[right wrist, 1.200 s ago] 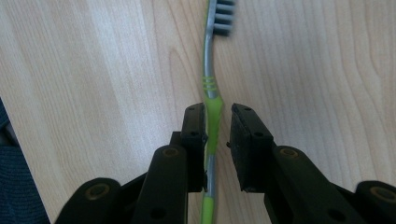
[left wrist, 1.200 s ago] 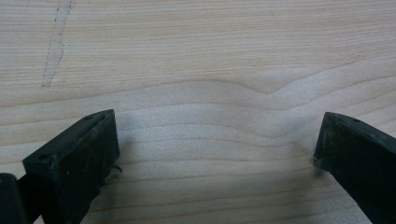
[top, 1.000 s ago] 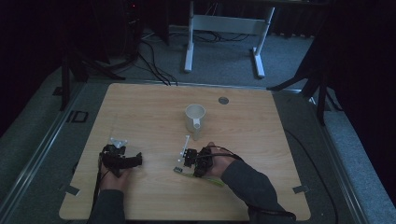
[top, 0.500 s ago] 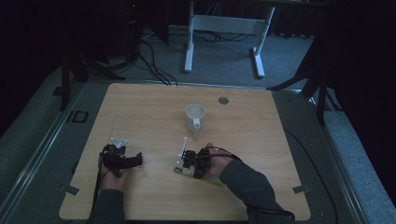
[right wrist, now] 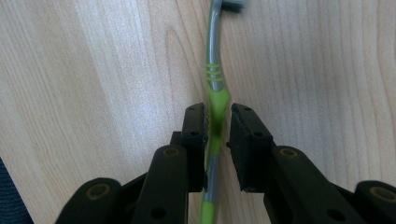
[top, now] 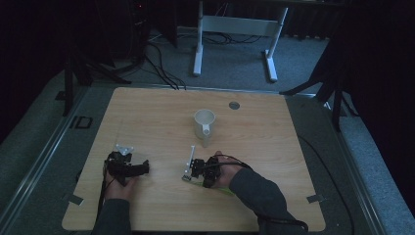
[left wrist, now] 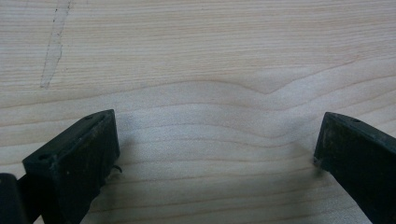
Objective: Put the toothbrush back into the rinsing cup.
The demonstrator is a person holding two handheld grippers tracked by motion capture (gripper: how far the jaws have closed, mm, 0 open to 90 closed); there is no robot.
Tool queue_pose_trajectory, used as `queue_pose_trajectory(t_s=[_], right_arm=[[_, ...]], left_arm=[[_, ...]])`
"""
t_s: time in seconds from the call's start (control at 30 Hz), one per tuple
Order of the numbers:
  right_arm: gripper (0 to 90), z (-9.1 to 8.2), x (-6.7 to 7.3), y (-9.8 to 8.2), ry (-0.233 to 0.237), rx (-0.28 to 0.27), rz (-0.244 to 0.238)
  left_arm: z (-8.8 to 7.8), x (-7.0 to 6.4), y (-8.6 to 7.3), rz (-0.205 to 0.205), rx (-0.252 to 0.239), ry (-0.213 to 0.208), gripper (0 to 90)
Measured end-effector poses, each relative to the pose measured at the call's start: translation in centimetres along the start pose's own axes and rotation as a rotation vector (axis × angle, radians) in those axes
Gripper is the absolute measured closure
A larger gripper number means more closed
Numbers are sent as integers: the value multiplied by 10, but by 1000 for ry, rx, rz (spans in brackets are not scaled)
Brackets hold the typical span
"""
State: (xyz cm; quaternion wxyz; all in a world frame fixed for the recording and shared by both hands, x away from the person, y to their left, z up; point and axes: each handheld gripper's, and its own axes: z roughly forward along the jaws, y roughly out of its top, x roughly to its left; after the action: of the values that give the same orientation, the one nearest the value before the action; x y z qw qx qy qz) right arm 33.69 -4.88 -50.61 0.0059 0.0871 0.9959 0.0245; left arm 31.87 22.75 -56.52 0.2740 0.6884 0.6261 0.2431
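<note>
The right claw (right wrist: 217,126) is clamped on the green-and-grey toothbrush (right wrist: 215,79), which lies flat on the wooden surface (top: 274,147) at the 6 o'clock edge, its head pointing toward 12 o'clock. The left claw (left wrist: 215,149) sits at 8 o'clock with its jaws spread wide over bare wood, gripping nothing. A white mug (top: 204,123) stands upright near the surface centre, beyond the toothbrush.

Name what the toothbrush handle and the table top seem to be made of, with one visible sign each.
Toothbrush: likely plastic, grey with a translucent green grip section and moulded stripes, lightly glossy. Table top: pale wood or wood-look laminate, matt; flowing grain lines show, but which of the two cannot be told.
</note>
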Motion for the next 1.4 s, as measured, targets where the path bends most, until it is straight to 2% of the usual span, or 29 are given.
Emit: queue_pose_trajectory(t_s=[0.37,0.67,1.0,1.23,1.4], right_arm=[[758,5,0,1,3,11,3],[777,7,1,3,-15,7,-7],[795,12,4,4,-38,40,-22],[814,12,3,3,-45,27,-16],[816,6,1,0,-18,-16,-5]], left_arm=[[0,0,0,0,0,0,2],[0,0,0,0,0,0,2],[0,0,0,0,0,0,2],[0,0,0,0,0,0,2],[0,0,0,0,0,0,2]])
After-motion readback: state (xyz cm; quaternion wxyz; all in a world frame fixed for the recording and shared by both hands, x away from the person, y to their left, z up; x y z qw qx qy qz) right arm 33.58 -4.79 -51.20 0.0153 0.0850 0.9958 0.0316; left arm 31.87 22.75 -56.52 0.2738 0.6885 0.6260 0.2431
